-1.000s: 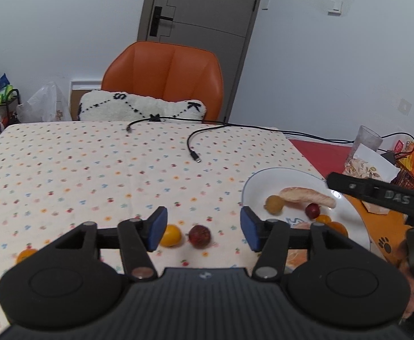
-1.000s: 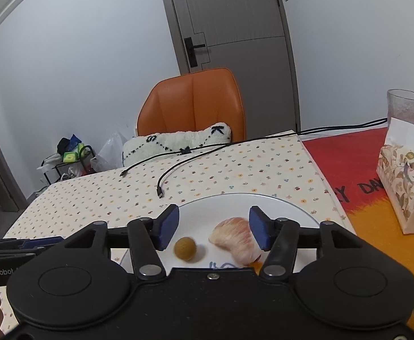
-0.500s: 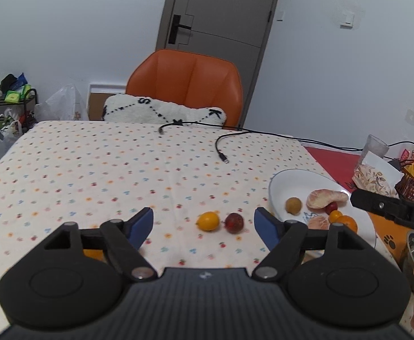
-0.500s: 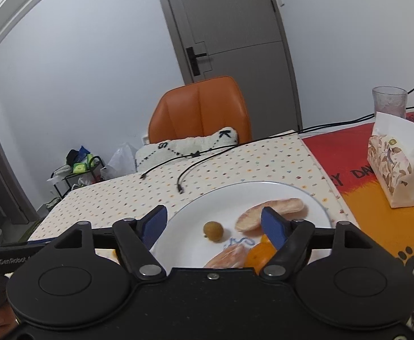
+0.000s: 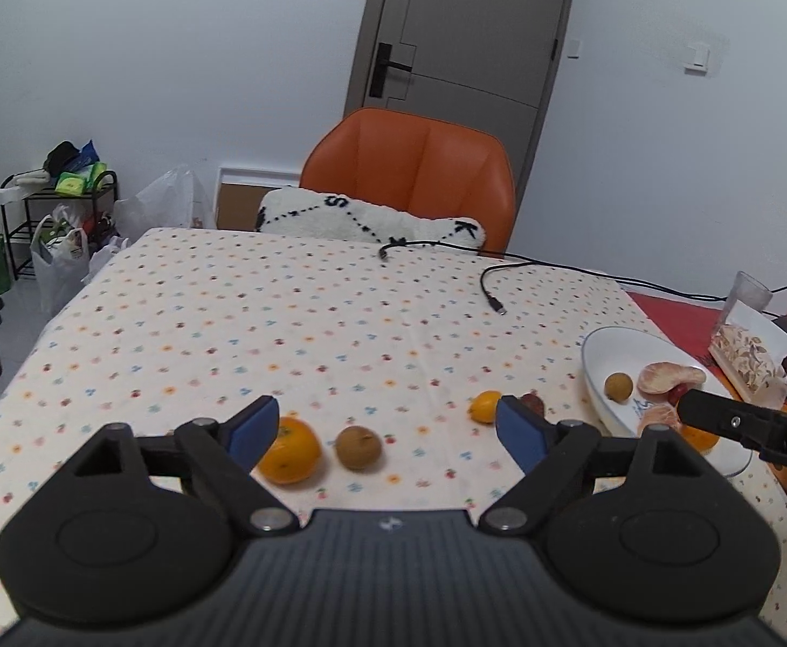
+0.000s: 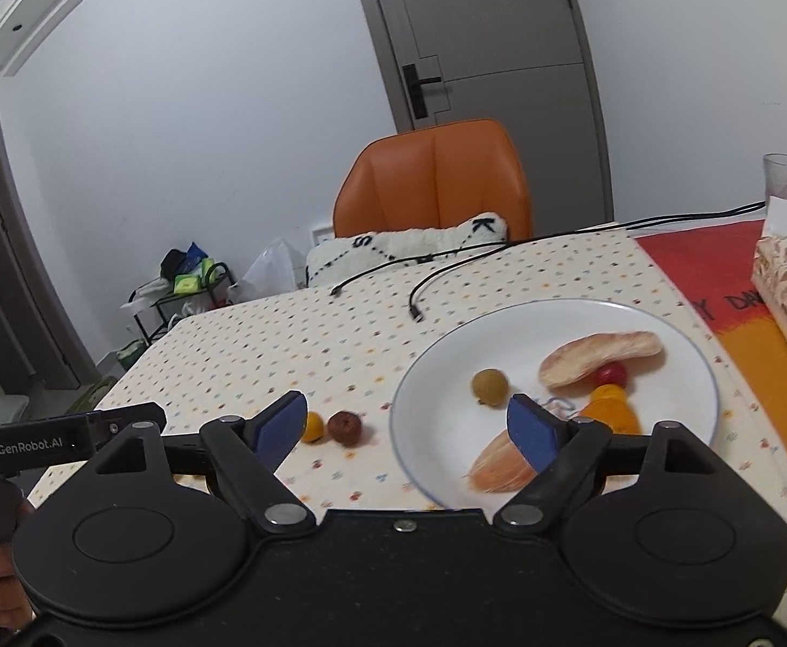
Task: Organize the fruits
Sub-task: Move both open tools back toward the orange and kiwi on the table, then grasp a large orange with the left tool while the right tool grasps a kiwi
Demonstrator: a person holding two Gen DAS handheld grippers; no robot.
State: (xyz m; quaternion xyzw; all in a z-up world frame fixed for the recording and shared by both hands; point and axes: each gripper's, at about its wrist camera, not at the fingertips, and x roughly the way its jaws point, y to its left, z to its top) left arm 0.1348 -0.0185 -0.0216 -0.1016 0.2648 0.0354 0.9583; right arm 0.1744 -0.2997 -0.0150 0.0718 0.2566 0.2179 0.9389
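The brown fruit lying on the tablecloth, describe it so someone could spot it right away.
On the dotted tablecloth, left of the white plate, four fruits lie loose. The brown fruit sits beside the big orange: small, dull brown, rough-skinned.

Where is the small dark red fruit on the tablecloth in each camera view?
Left wrist: the dark red fruit lies right of centre, half hidden behind the right fingertip.
Right wrist: it lies lower left of centre, left of the white plate.
Shared landmark: the small yellow fruit on its left.
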